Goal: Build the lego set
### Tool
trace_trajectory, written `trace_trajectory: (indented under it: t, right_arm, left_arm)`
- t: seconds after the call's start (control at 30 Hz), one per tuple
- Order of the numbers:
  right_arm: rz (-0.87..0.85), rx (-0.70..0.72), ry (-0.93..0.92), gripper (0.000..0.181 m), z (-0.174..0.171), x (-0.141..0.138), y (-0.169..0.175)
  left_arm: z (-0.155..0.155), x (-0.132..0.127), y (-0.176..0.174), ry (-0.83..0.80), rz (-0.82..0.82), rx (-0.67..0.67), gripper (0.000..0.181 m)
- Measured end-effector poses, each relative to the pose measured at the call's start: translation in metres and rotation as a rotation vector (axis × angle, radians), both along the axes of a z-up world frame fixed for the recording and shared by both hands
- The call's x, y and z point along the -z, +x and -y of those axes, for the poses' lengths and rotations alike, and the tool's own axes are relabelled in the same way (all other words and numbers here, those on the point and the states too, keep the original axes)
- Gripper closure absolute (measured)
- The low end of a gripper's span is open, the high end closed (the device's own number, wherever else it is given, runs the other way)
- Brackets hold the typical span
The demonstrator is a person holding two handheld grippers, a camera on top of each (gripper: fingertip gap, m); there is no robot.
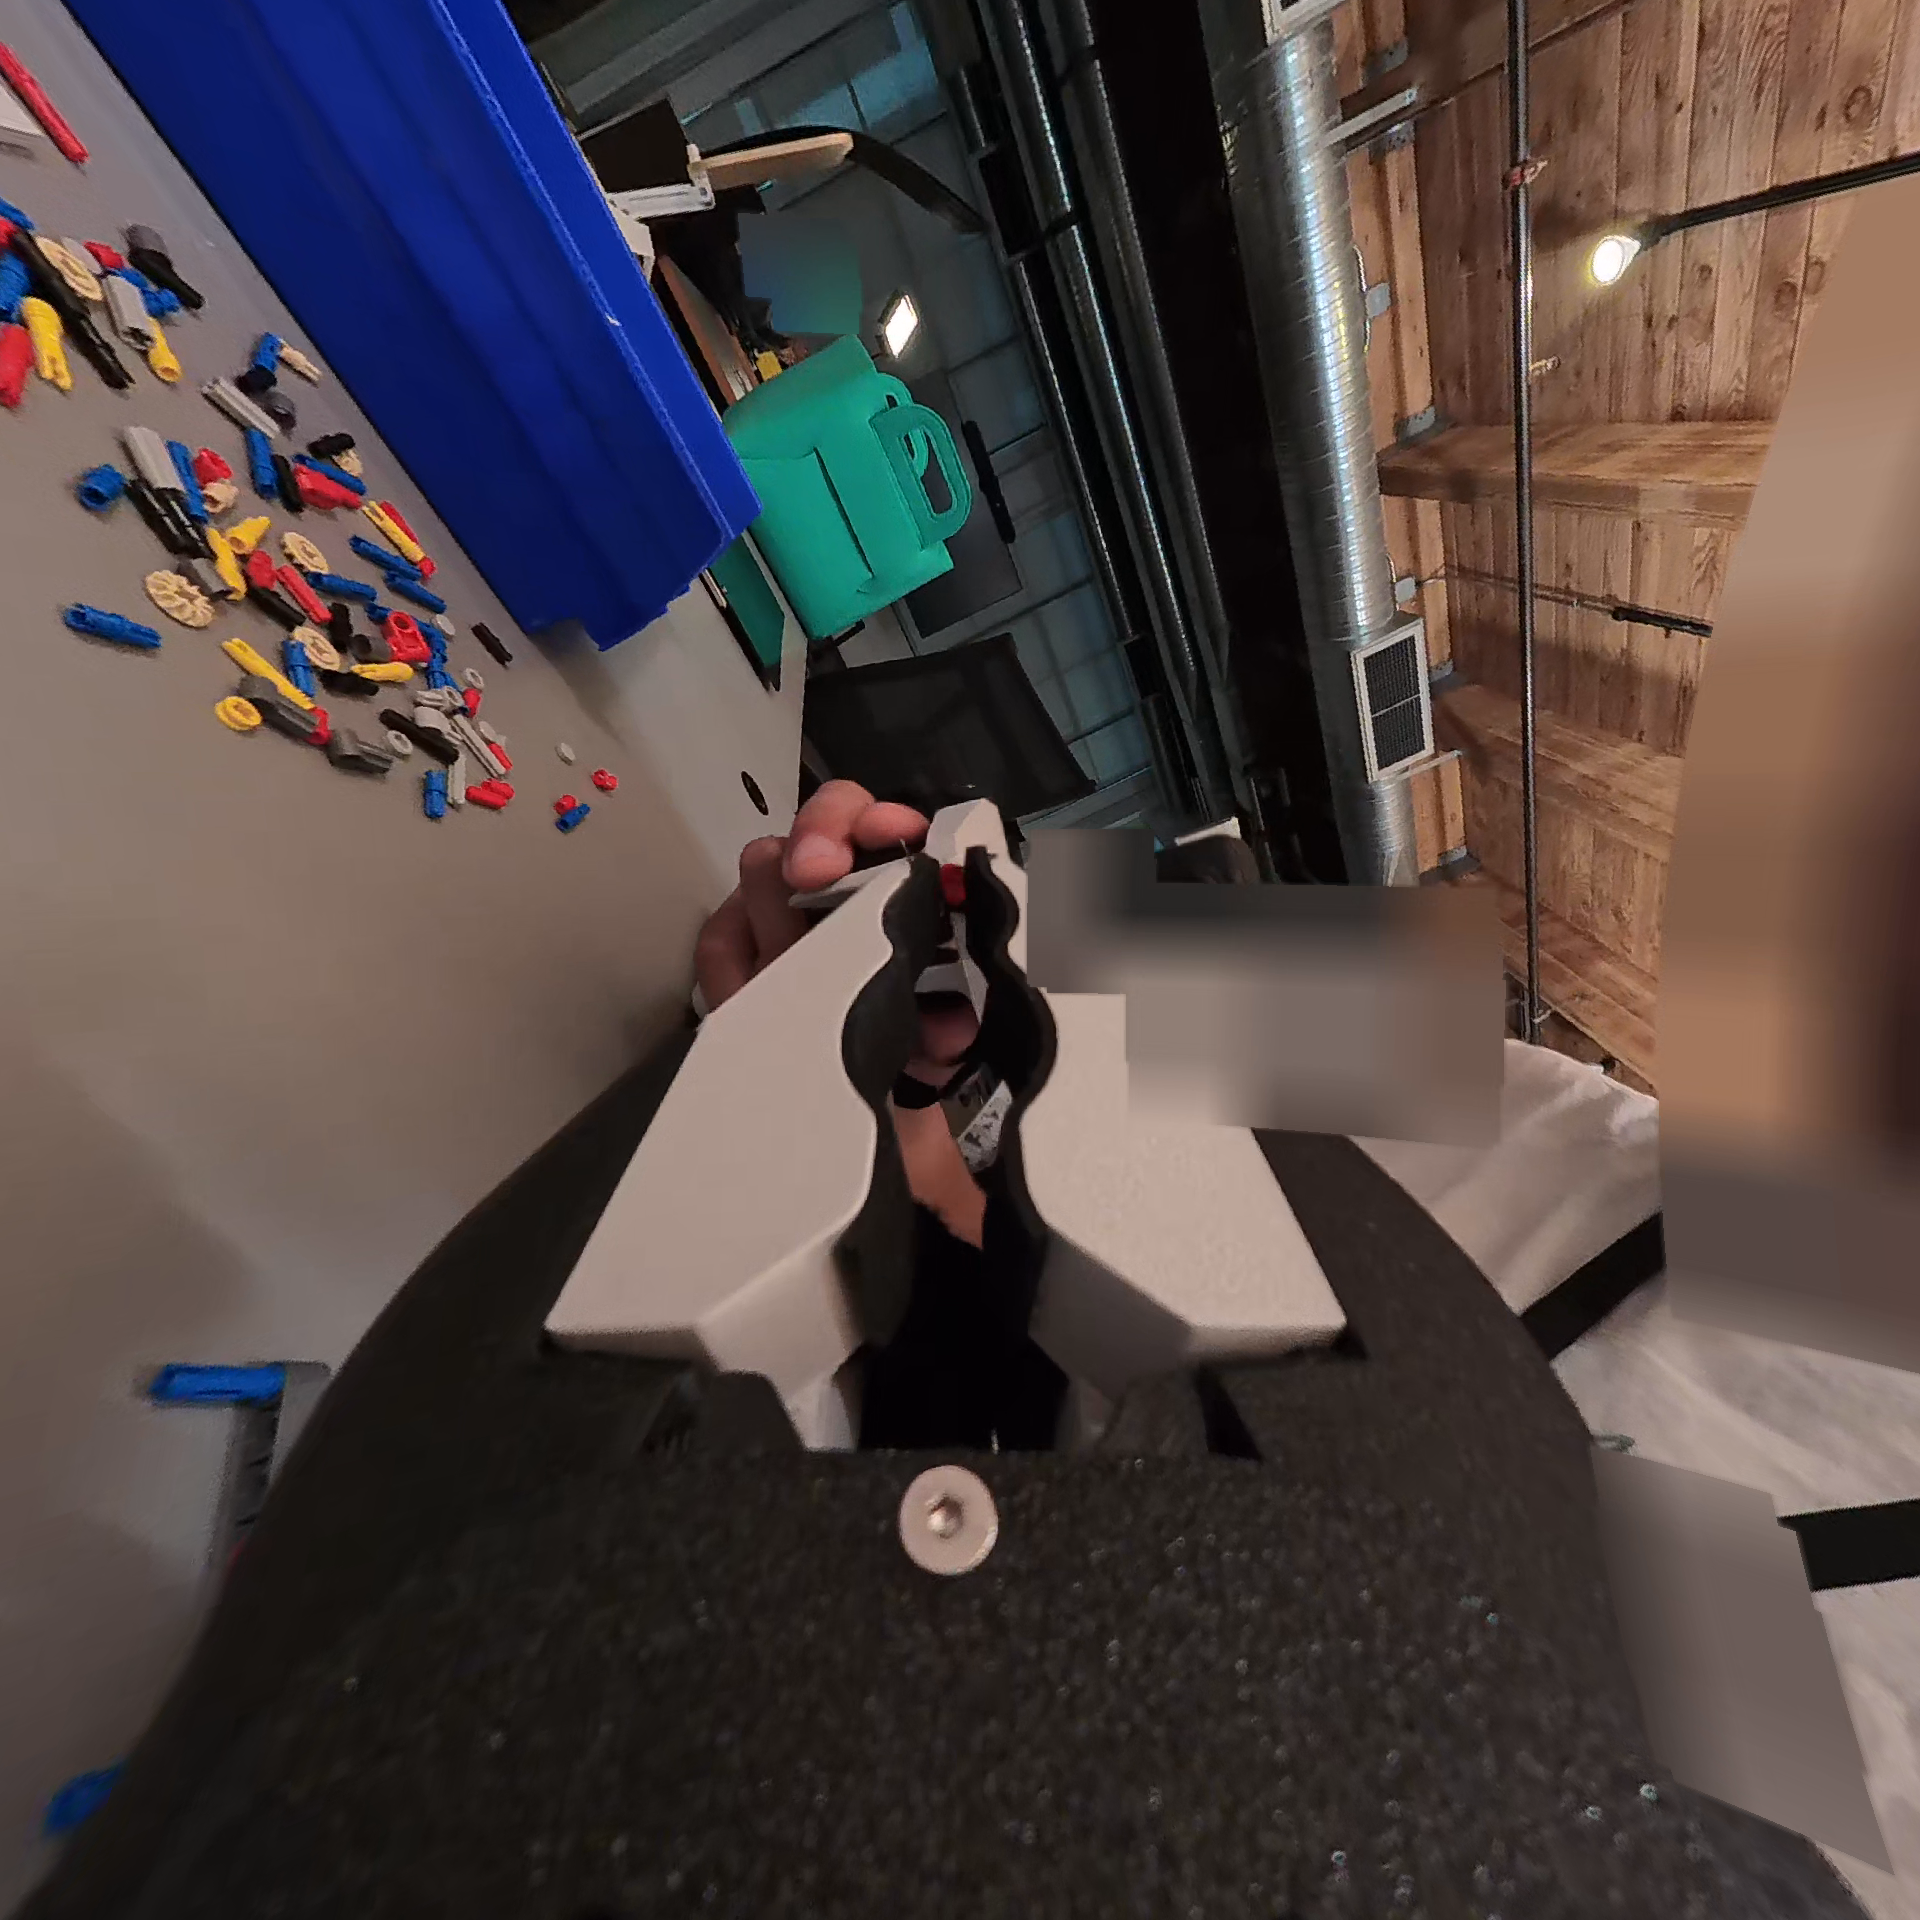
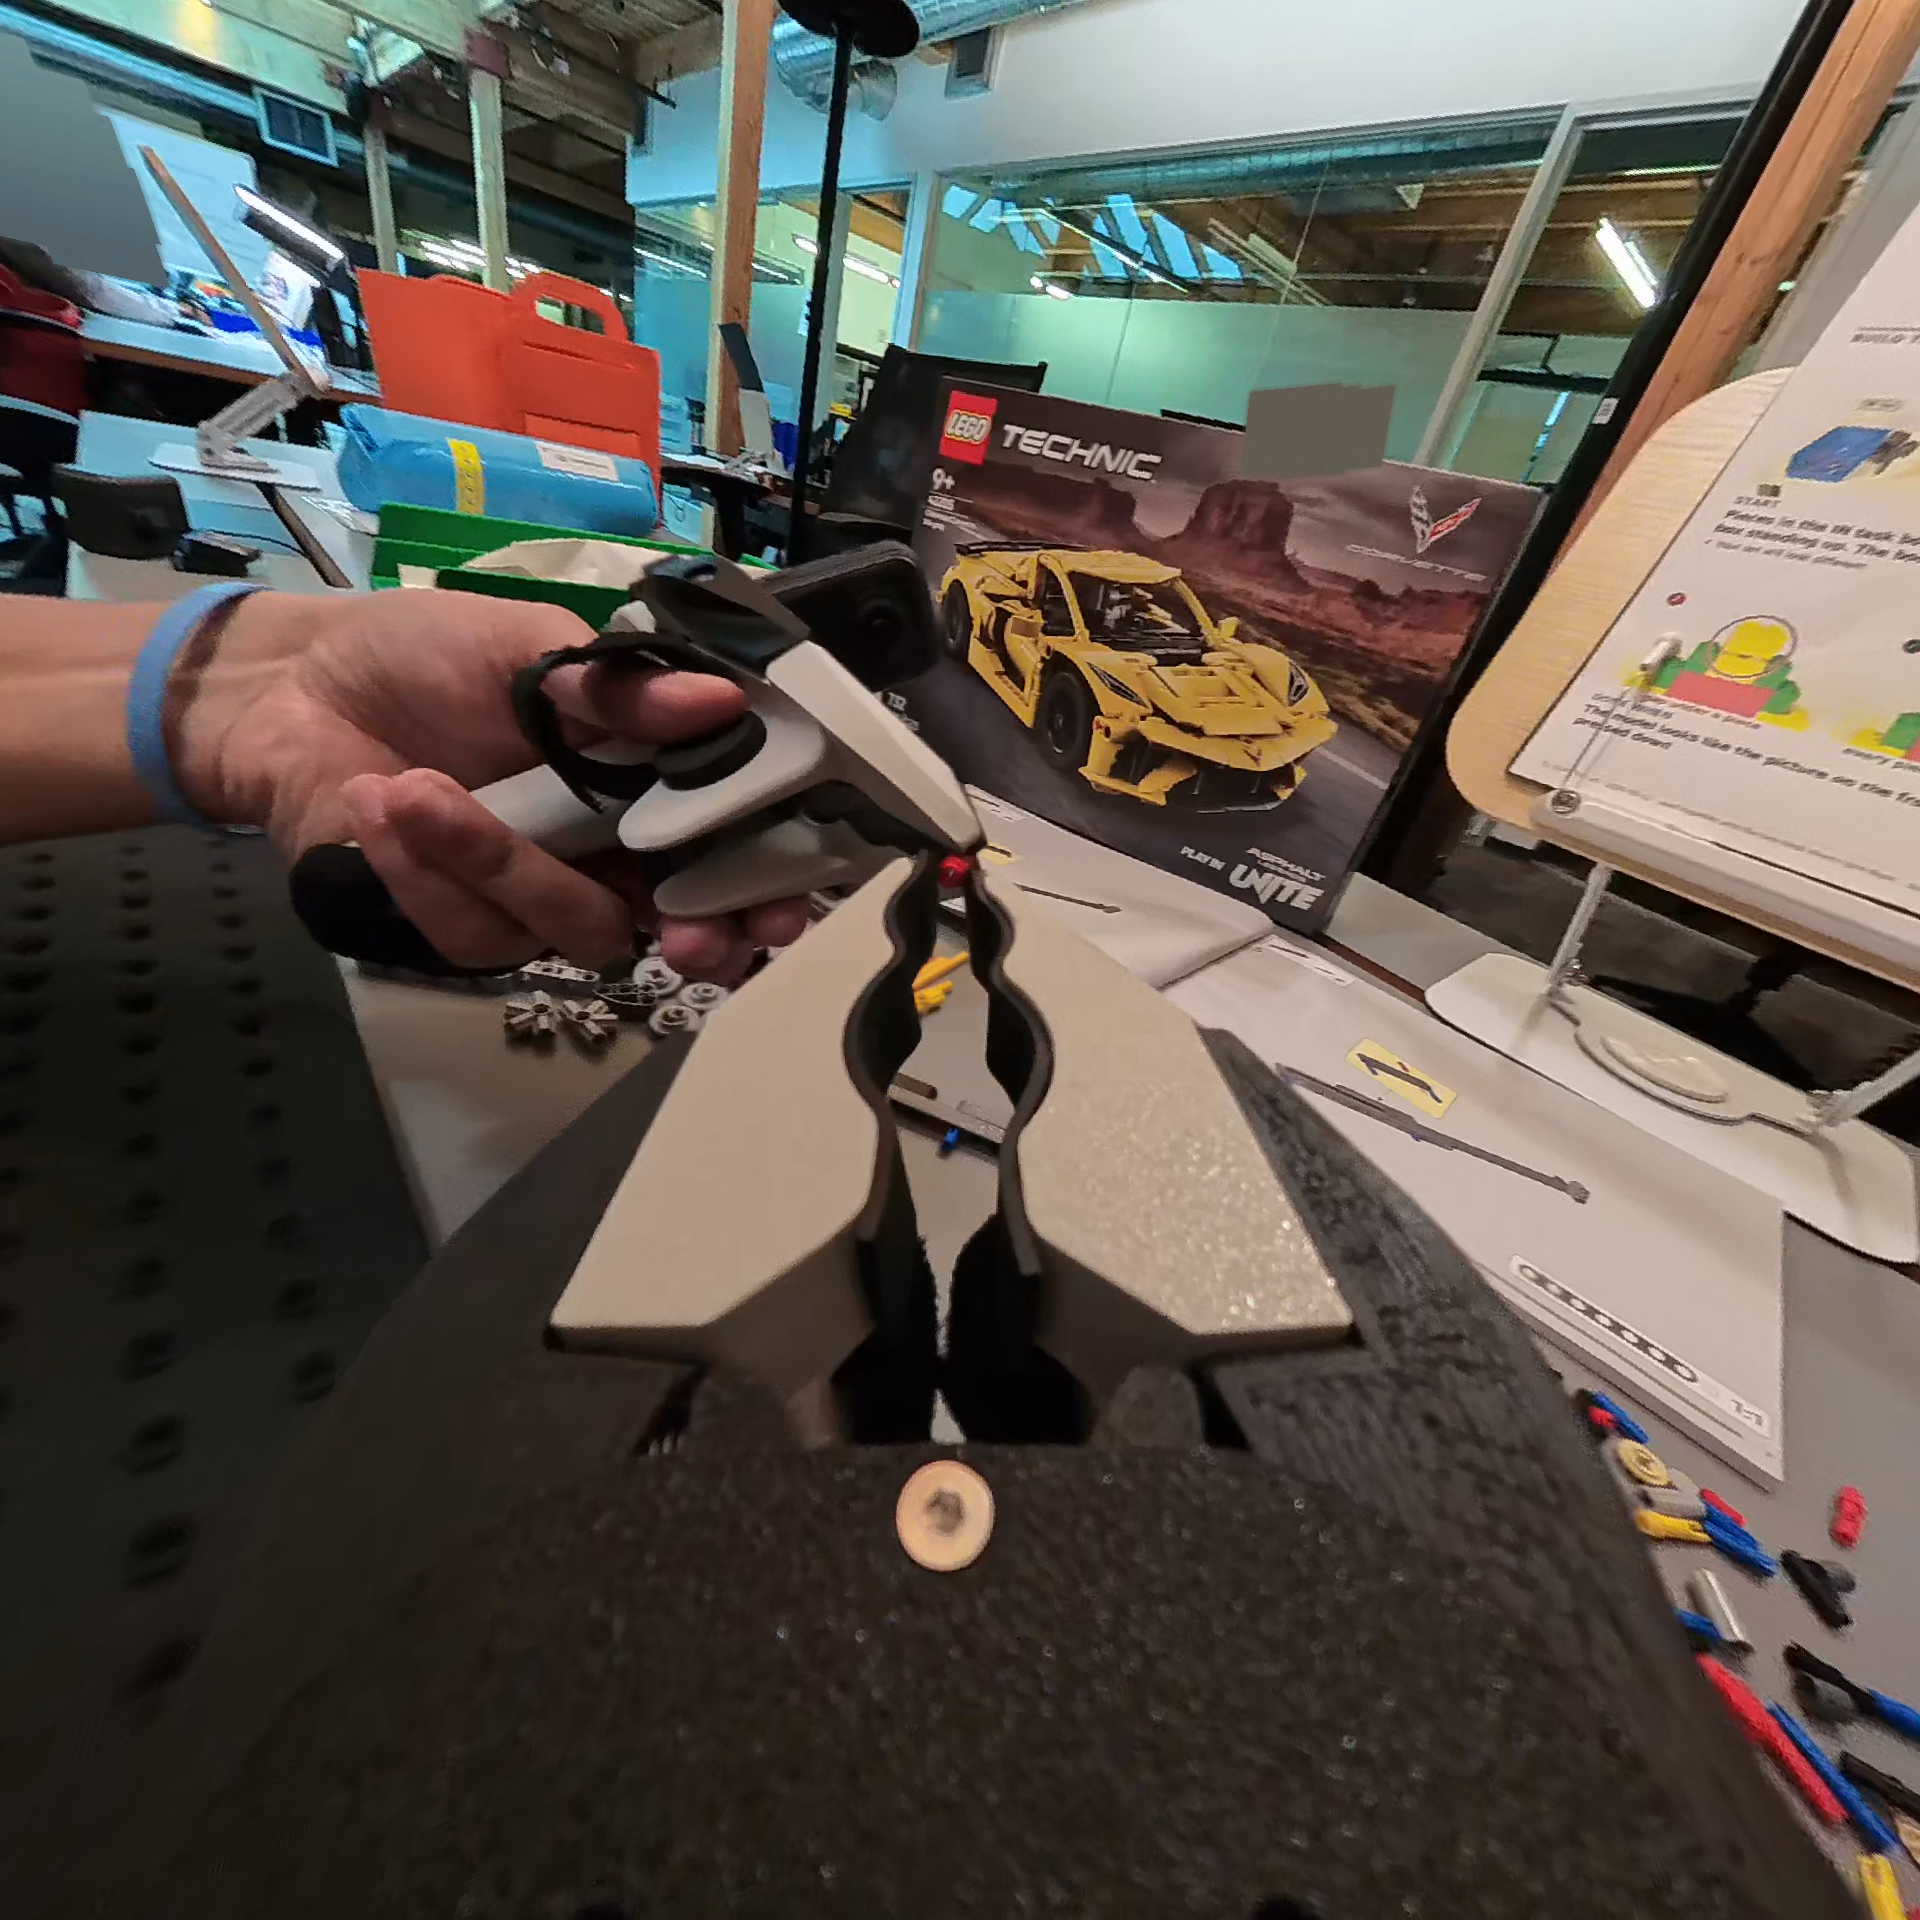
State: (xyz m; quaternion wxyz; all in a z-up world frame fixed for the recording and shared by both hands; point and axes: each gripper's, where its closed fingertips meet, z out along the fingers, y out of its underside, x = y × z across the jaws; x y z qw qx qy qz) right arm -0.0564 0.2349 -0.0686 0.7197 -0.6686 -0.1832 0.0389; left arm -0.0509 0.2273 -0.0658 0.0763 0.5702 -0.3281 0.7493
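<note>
At frame centre in both wrist views, the right gripper (image 2: 943, 871) pinches a small red pin (image 2: 952, 869), its jaws nearly closed; the left gripper (image 1: 948, 871) meets it tip to tip, apparently clamped on the same red piece. A misaligned push could flick the pin onto the worktop (image 1: 312, 987). The blue bin (image 1: 416, 291), upper left, hides its contents; loose pieces (image 1: 301, 592) lie beside it.

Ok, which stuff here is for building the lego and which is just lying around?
For the build: red piece, pinched in left claw and right claw; loose lego pieces; set box; instruction booklet.
Just lying about: blue bin; green case; orange case.
</note>
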Motion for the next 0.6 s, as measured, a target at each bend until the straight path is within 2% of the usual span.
trace_trajectory:
  t: [0.27, 0.47, 0.6]
  right_arm:
    - [0.062, 0.076, -0.008, 0.176, -0.0048, 0.0048, 0.0029]
    - [0.104, 0.116, 0.002, 0.176, -0.0061, 0.0054, 0.0055]
    - [0.114, 0.104, -0.002, 0.176, -0.0049, 0.0068, 0.0043]
  left_arm:
    - [-0.0050, 0.0048, 0.0033, -0.047, -0.011, -0.083, 0.179]
    - [-0.0056, 0.0058, 0.0050, 0.000, -0.014, -0.150, 0.179]
    - [-0.0035, 0.0073, 0.0037, 0.059, -0.024, -0.136, 0.180]
